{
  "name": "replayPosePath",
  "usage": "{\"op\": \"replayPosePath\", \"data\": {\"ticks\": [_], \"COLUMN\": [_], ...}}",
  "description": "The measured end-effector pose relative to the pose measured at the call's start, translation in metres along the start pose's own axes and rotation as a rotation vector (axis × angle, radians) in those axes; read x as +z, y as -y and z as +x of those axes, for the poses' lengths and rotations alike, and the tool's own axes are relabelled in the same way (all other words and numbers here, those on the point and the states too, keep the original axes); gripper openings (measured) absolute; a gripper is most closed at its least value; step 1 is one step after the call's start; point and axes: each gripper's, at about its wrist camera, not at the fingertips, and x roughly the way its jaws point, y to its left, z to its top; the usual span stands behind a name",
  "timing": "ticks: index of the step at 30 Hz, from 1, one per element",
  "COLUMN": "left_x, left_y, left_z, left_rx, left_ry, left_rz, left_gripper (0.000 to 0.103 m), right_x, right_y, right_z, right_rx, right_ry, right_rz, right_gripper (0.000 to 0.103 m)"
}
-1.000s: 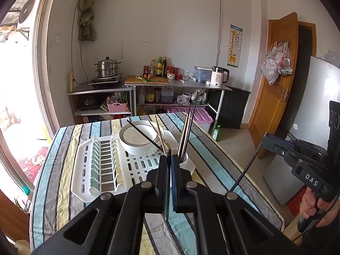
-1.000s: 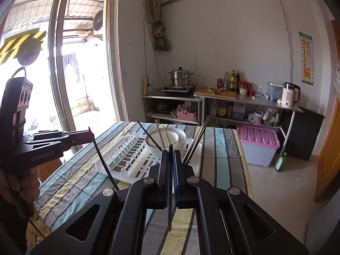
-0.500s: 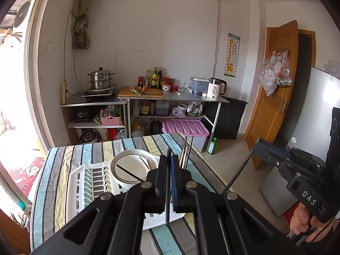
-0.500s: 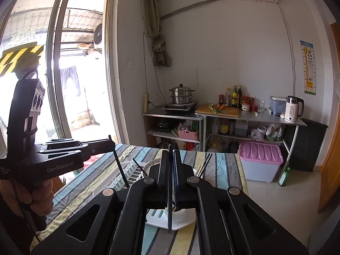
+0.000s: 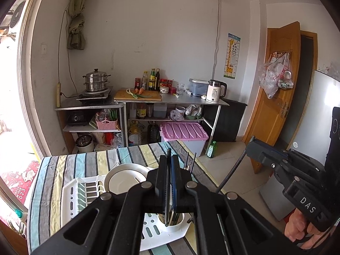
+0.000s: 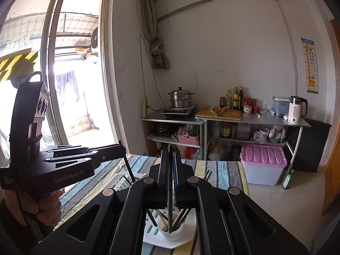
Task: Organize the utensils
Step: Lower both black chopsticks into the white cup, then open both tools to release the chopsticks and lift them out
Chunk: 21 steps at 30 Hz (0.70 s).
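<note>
My left gripper [image 5: 169, 157] is shut on a thin dark chopstick [image 5: 167, 216] that stands upright between its pads, over the white utensil cup [image 5: 176, 226]. My right gripper [image 6: 171, 153] is shut on another dark chopstick [image 6: 170, 218], whose lower end hangs above the cup [image 6: 172, 235] that holds several chopsticks. Each gripper shows in the other's view: the right gripper [image 5: 251, 146] with its chopstick [image 5: 230, 171] slanting down-left, and the left gripper [image 6: 121, 148] with its chopstick [image 6: 129, 170]. A white bowl [image 5: 125, 178] sits in the white drying rack [image 5: 70, 195].
The rack lies on a table with a striped cloth [image 5: 63, 165]. Beyond it stand metal shelves [image 5: 136, 104] with a steamer pot, bottles and a kettle, and a purple-lidded bin [image 5: 183, 130]. A wooden door [image 5: 274, 97] is at the right, a glass door [image 6: 70, 85] at the left.
Both grippers have risen and drawn back from the rack, each still holding its chopstick. The table and rack now sit lower in both views.
</note>
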Motion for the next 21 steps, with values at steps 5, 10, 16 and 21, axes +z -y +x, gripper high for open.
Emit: {"op": "replayPosePath", "data": {"ticks": [5,10,16,21], "left_x": [-0.002,-0.011,-0.024,-0.033], "left_y": [-0.003,-0.01,-0.017,-0.019], "left_z": [0.015,0.035,0.055,0.064], "left_rx": [-0.006,-0.01,-0.005,0.0], "left_ry": [-0.015,-0.052,-0.099,-0.127], "left_rz": [-0.004,-0.014,-0.027,-0.032], "left_gripper": [0.004,0.004,0.004,0.004], "right_x": [-0.008,-0.025,-0.043,-0.051], "right_y": [0.007,0.014,0.022,0.026], "right_z": [0.019,0.041,0.061,0.069], "right_rx": [0.005,0.003,-0.007,-0.018], "right_ry": [-0.024,-0.076,-0.132,-0.154], "right_rz": [0.017,0.04,0.062,0.072], "right_gripper": [0.003,0.003,0.003,0.003]}}
